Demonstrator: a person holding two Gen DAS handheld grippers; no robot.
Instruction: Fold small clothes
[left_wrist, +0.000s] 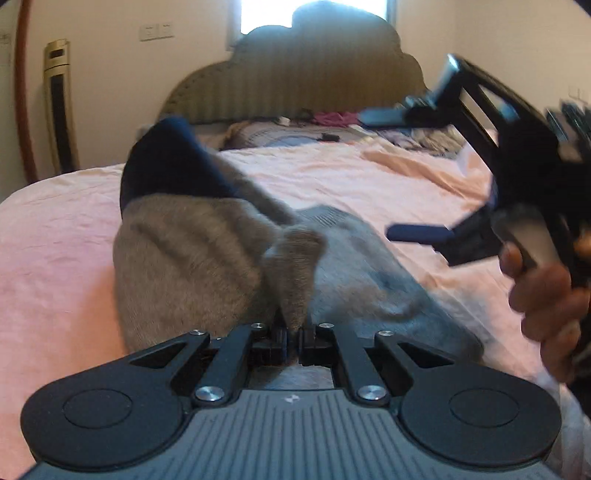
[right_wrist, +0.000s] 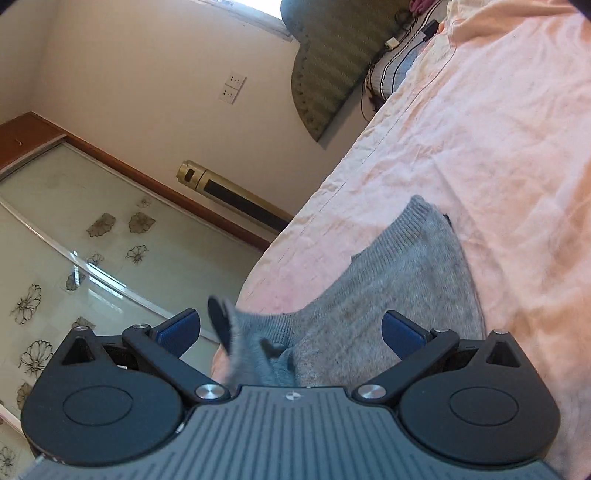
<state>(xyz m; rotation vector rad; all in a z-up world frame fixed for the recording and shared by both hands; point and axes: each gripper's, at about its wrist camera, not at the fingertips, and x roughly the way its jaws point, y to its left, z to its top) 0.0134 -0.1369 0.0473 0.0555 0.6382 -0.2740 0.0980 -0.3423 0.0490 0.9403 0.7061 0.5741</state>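
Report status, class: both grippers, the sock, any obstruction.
Left gripper shut on grey sock, lifting it off pink bedsheet. Right gripper open, sock between its pads, ungripped. Nothing in the way.

Grey sock (left_wrist: 192, 258): soft knit cloth, fuzzy matt nap, ribbed cuff; darker navy knit at one end. Pinched in left gripper (left_wrist: 293, 338): matt black plastic linkage, bright polished metal pivot screws, grey ribbed matt body. Right gripper (right_wrist: 291, 332): same matt black plastic, blue textured pads (right_wrist: 400, 332), jaws apart. Bed sheet (right_wrist: 480, 147): pink woven cloth, matt, heavily creased right to the bed's edge. Headboard (left_wrist: 314, 85): olive fabric, channel-tufted, matt. Wardrobe door (right_wrist: 74, 240): glossy frosted glass, flower print, smooth varnished wood frame. Tower unit (right_wrist: 229, 192): satin gold plastic, glossy black strip.
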